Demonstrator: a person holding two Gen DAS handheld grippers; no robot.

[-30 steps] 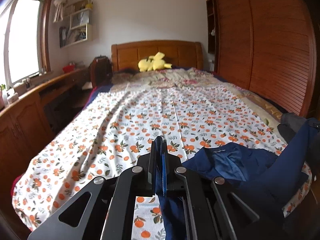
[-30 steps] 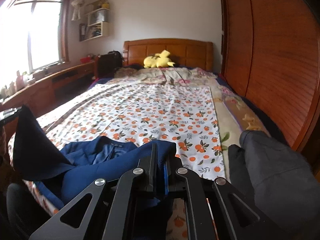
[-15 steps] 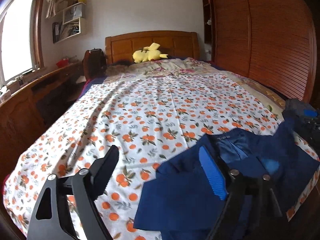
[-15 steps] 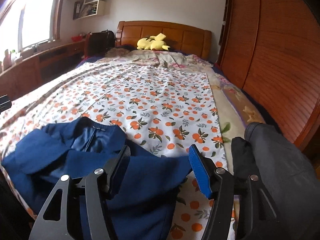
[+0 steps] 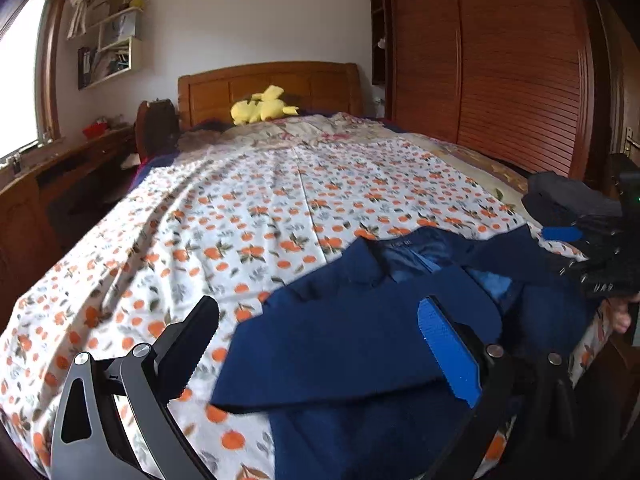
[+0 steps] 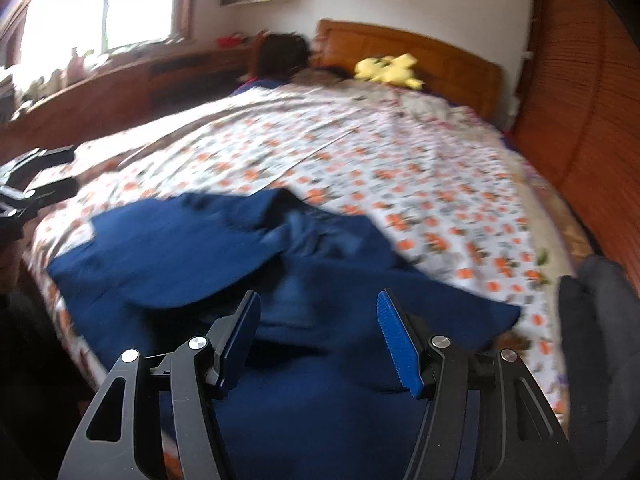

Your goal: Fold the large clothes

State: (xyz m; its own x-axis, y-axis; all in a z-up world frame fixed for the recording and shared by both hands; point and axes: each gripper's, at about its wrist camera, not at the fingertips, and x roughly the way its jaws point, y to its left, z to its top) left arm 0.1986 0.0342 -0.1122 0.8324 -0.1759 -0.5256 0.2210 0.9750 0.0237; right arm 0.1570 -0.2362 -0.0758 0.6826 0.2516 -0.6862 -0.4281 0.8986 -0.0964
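While the navy jacket (image 5: 360, 340) lies crumpled on the near end of the bed, both claws stand released above it with nothing pinched between their pads. In the left wrist view the left gripper (image 5: 320, 356) is spread very wide, and its jaws have just been opening: its black finger sits at 8 o'clock over the orange-print sheet (image 5: 248, 208), its blue-padded finger at 4 o'clock over the jacket's cloth, and only loose fabric lies below the gap, apart from both pads. The jacket's collar, lining up, shows at about 2 o'clock from that gripper, and a flat panel of the garment spreads toward 6 o'clock, reaching the foot edge of the bed.

In the right wrist view, which is blurred, the right gripper (image 6: 318, 336) is parted to a middling width, less than the left; its jaws have likewise come apart, and the jacket (image 6: 240, 248) lies beneath and ahead of them without being clamped. From there the garment runs out toward 10 o'clock, where the other gripper's black frame shows at the picture's edge. A dark grey garment (image 6: 600, 340) sits at 3 o'clock, just beside the jacket at the bed's corner. A yellow plush toy (image 5: 262, 110) rests at 12 o'clock by the wooden headboard (image 5: 272, 84), well apart from the jacket.
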